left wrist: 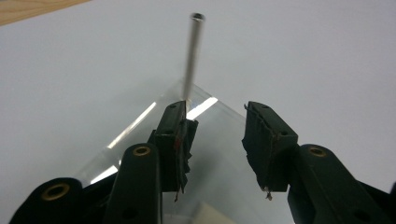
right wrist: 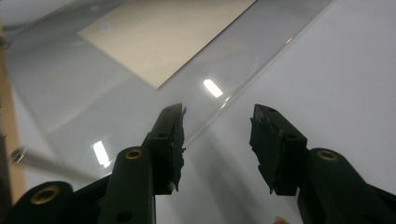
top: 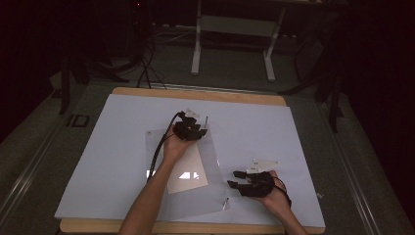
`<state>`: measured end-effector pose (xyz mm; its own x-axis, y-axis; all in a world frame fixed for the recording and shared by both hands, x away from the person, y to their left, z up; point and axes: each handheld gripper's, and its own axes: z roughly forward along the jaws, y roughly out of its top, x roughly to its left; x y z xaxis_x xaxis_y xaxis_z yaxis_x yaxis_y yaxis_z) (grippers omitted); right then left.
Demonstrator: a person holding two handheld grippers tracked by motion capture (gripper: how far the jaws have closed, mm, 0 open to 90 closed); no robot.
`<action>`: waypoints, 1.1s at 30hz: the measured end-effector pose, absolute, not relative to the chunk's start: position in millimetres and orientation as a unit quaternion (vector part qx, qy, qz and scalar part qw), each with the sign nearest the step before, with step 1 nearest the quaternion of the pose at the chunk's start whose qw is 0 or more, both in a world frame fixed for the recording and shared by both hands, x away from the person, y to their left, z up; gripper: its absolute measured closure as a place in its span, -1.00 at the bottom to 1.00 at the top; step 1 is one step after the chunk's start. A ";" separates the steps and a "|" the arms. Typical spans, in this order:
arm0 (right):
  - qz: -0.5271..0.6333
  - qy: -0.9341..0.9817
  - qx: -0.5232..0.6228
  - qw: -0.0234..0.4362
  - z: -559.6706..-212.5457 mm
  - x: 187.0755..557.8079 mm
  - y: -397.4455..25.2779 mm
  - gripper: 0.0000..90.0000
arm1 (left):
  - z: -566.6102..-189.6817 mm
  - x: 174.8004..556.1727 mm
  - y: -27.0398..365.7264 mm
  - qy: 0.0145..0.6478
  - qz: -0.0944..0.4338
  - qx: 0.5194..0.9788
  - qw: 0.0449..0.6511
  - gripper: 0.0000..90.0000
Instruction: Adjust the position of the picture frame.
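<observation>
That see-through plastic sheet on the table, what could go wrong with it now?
The left gripper is open over the far corner of the clear sheet, beside a thin metal post. Closing there might knock the post instead of catching the thin corner. The sheet lies flat and looks slippery, so it could slide on the white paper. The tan card inside could shift too. The right gripper is open, so nothing pins the near edge.
</observation>
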<state>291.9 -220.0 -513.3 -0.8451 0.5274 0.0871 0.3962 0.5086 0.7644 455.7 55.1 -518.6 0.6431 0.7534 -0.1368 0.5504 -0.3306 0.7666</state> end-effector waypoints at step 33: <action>0.411 0.898 0.150 0.045 -529.1 242.7 -201.1 0.60 | -528.0 494.0 22.0 0.410 0.164 0.822 0.361 0.82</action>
